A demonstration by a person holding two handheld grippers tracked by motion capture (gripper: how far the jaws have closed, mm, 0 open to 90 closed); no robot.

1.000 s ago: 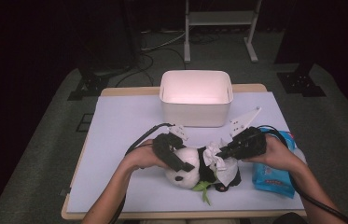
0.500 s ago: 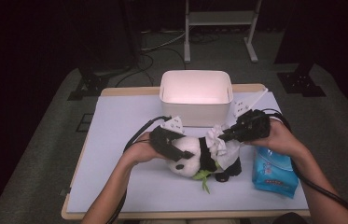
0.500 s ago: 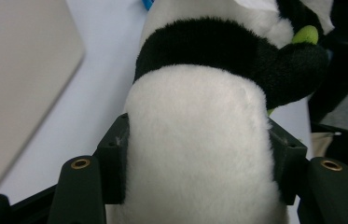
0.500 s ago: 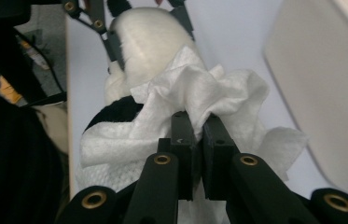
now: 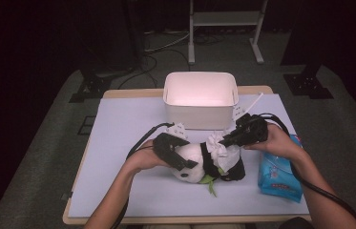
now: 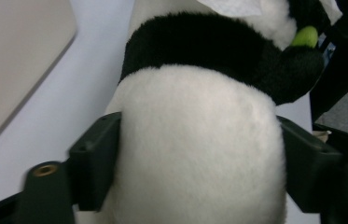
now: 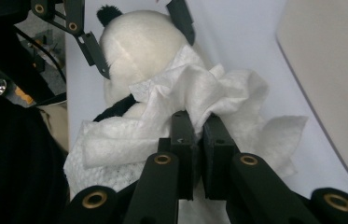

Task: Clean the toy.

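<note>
High view: one panda plush (image 5: 199, 160) lies at the table's 6 o'clock, one white bin (image 5: 200, 99) at its 12, one blue wipe pack (image 5: 279, 170) at its 3. The left gripper (image 5: 181, 160) straddles the panda's white head; its jaws have just been opening, with the plush between them.

Left gripper view: both pads touch the plush's flanks, gripping it.

Right gripper view: the right gripper (image 7: 198, 122) is pinched together on one white wipe (image 7: 195, 100), draped over the panda's body.

The step looks like wiping the toy; next, probably, drag the wipe across the fur while the left steadies it.
</note>
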